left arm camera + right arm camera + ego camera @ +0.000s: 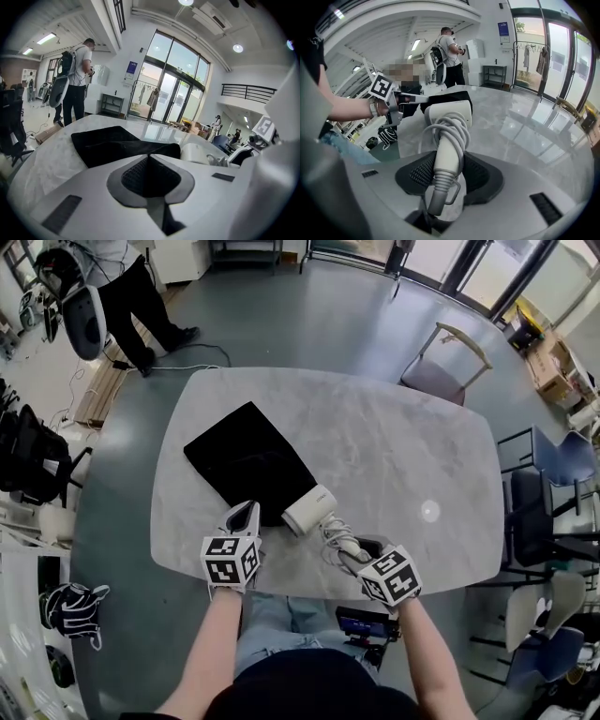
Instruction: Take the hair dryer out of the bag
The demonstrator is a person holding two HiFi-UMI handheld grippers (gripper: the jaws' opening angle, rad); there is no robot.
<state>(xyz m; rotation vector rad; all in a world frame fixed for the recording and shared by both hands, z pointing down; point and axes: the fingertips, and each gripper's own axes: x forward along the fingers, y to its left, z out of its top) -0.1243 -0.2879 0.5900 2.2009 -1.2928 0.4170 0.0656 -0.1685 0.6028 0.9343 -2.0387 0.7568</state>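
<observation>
Hair dryer [446, 136] sits clamped in right hand-held gripper [448, 174] — left hand-held gripper [150, 172] closed.

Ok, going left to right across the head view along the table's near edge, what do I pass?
left gripper → hair dryer → right gripper, clamped on the dryer's handle

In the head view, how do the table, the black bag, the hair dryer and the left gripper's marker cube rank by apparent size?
1. table
2. black bag
3. hair dryer and marker cube: these look about alike. The cube is nearer the camera, so I do not rank them.
</observation>
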